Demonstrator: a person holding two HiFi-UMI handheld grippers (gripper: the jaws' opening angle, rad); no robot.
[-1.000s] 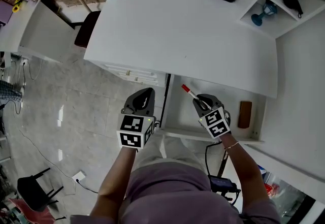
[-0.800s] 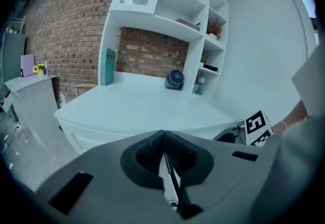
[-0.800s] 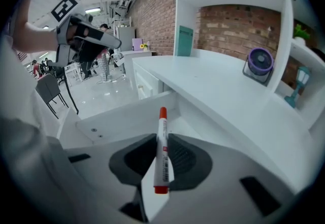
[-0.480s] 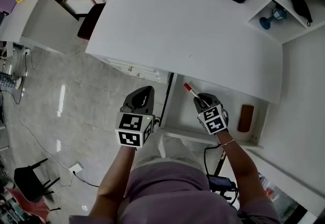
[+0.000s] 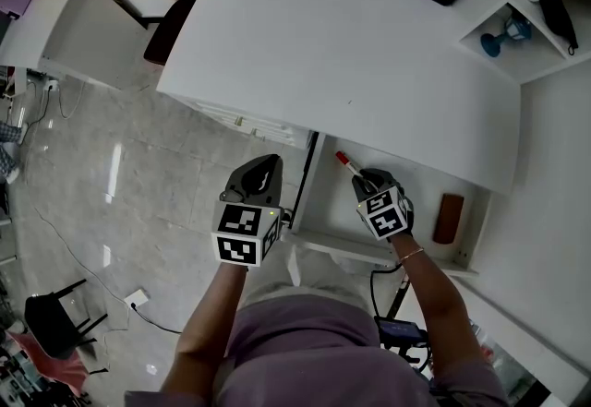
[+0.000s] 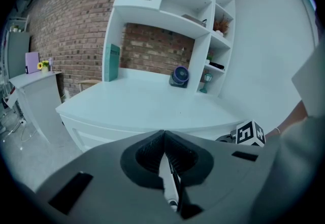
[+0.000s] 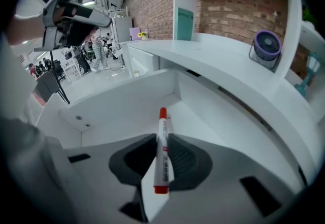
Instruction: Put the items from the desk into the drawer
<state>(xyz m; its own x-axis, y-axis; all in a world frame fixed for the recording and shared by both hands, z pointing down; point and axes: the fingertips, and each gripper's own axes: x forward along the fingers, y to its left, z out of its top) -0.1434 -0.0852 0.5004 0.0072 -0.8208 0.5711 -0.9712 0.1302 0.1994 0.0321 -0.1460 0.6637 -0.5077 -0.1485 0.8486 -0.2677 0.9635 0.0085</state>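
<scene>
Right gripper (image 5: 367, 180): jaws are closed partway on 1 white marker (image 5: 345, 163), whose red cap is pointed into the open drawer (image 5: 325, 204) below the bench (image 5: 323, 45). Left gripper (image 5: 262, 173): jaws are pressed together and held just left of the drawer.

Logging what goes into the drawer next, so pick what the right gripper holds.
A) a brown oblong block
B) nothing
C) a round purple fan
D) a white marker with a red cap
D: in the right gripper view, the right gripper has its jaws clamped on the white marker with a red cap, above the open white drawer.
</scene>
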